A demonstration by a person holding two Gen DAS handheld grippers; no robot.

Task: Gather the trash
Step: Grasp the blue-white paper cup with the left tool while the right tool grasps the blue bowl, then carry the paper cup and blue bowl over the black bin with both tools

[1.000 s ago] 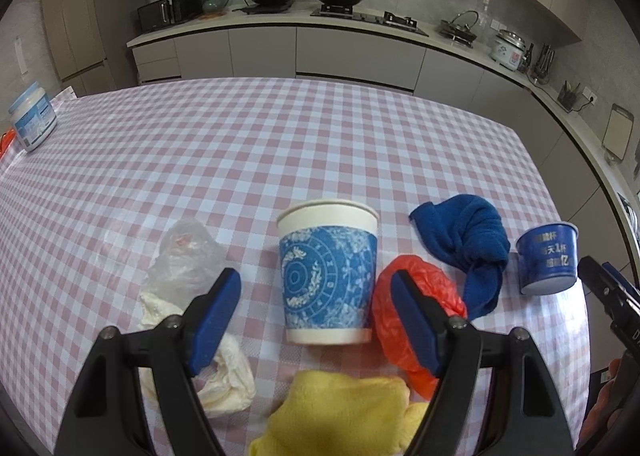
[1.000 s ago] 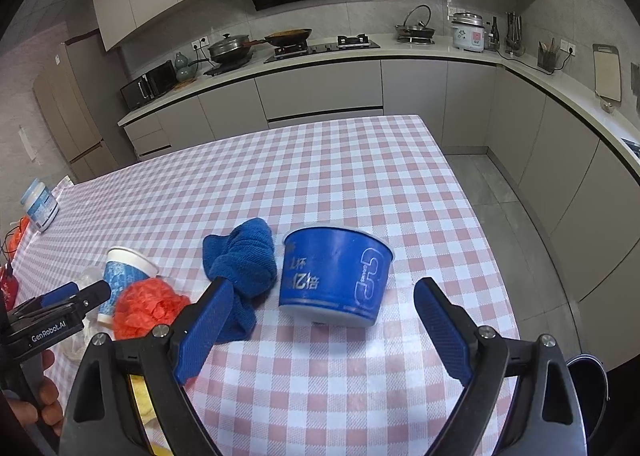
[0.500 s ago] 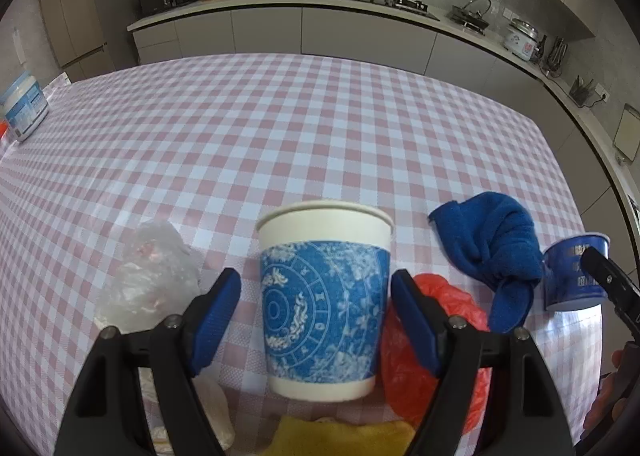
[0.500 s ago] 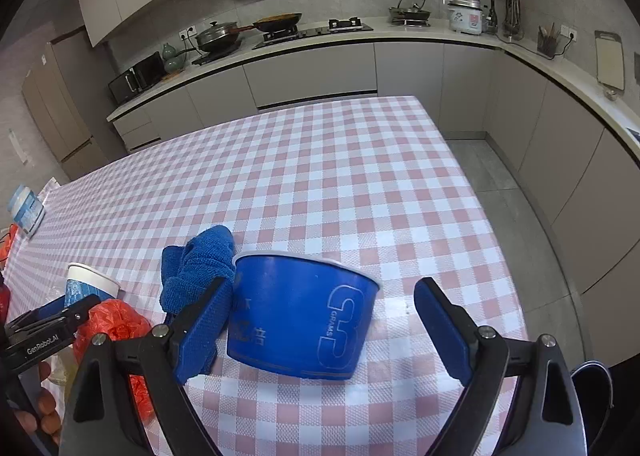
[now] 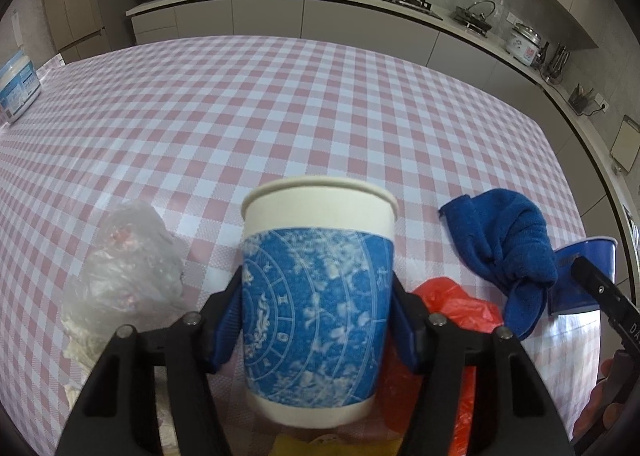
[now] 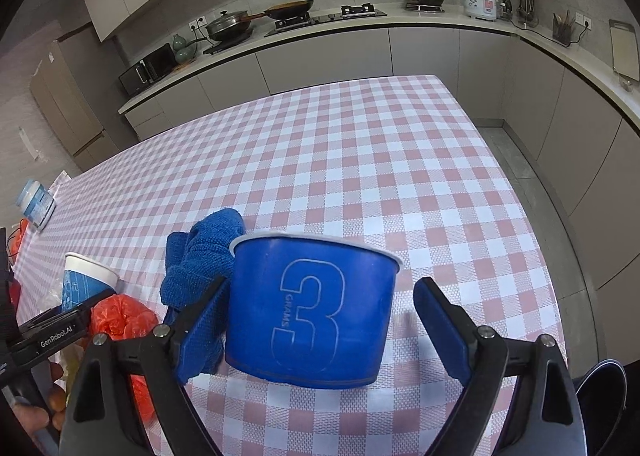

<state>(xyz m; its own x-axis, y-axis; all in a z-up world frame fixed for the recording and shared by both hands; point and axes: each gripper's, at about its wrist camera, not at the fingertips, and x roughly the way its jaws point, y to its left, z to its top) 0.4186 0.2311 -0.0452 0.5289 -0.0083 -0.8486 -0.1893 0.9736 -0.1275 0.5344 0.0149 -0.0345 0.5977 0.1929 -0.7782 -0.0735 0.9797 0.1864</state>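
A white paper cup with a blue pattern (image 5: 318, 296) stands upright on the checked table. My left gripper (image 5: 318, 320) is shut on it, both blue pads pressed to its sides. The cup also shows in the right wrist view (image 6: 86, 284). A blue paper bowl marked "3" (image 6: 312, 308) stands between the pads of my right gripper (image 6: 320, 332), which is open; the left pad touches the bowl, the right pad is apart from it. The bowl shows in the left wrist view (image 5: 580, 272).
A blue cloth (image 5: 508, 248) lies between cup and bowl. A red plastic bag (image 5: 460, 320) lies right of the cup, a clear plastic bag (image 5: 124, 276) left of it. A white jar (image 5: 16, 88) stands far left. The table's right edge (image 6: 536, 216) is near the bowl.
My left gripper moved forward around the cup and closed on it. My right gripper moved forward so the blue bowl stands between its pads.
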